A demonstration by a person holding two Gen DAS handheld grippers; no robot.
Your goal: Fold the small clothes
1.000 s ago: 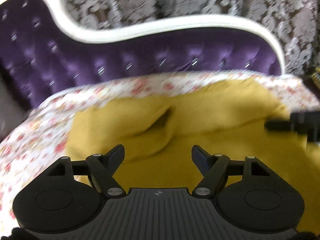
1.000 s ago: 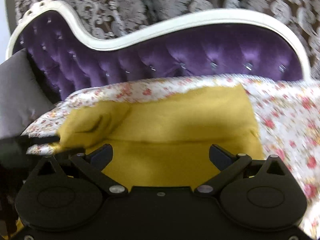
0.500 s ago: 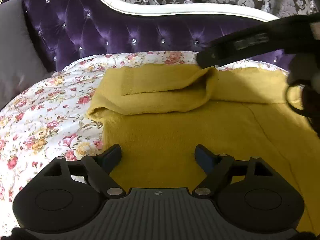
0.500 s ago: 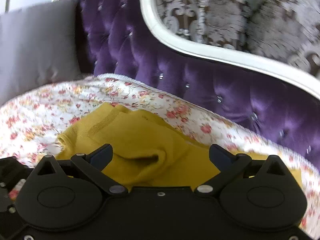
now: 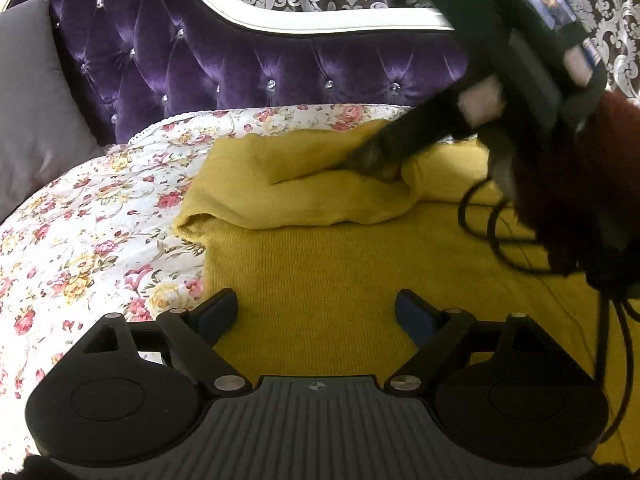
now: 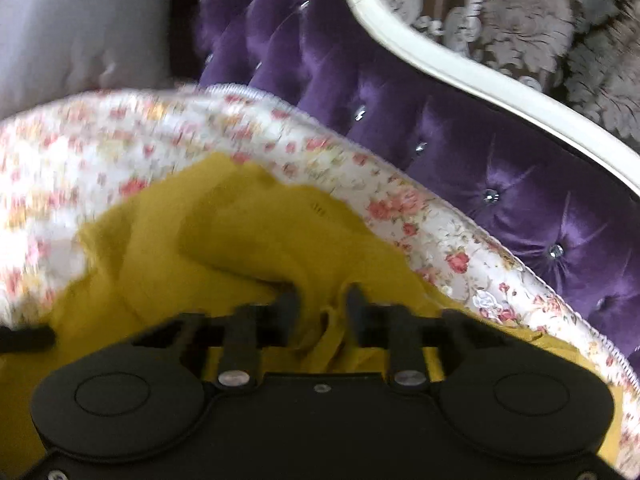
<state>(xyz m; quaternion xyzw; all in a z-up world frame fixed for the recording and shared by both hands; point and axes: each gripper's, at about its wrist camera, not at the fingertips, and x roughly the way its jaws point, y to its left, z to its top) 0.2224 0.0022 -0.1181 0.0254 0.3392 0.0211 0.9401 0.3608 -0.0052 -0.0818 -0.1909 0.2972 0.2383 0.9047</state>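
Observation:
A mustard-yellow knit garment [image 5: 320, 264] lies on the floral bedspread [image 5: 92, 232], its far part folded over into a thick band. My left gripper [image 5: 316, 312] is open and empty, low over the near flat part of the garment. My right gripper [image 6: 322, 300] is nearly shut, pinching a bunched fold of the yellow garment [image 6: 256, 240] between its fingers. In the left wrist view the right gripper [image 5: 376, 158] reaches in from the upper right and its tip presses into the folded band.
A purple tufted headboard [image 5: 256, 64] with a white frame stands right behind the bedspread. A grey pillow [image 5: 32, 100] leans at the left. Black cables [image 5: 492, 220] hang from the right gripper over the garment's right side.
My right gripper went from open above the garment to closed on a fold at its far part. My left gripper stayed open and moved little.

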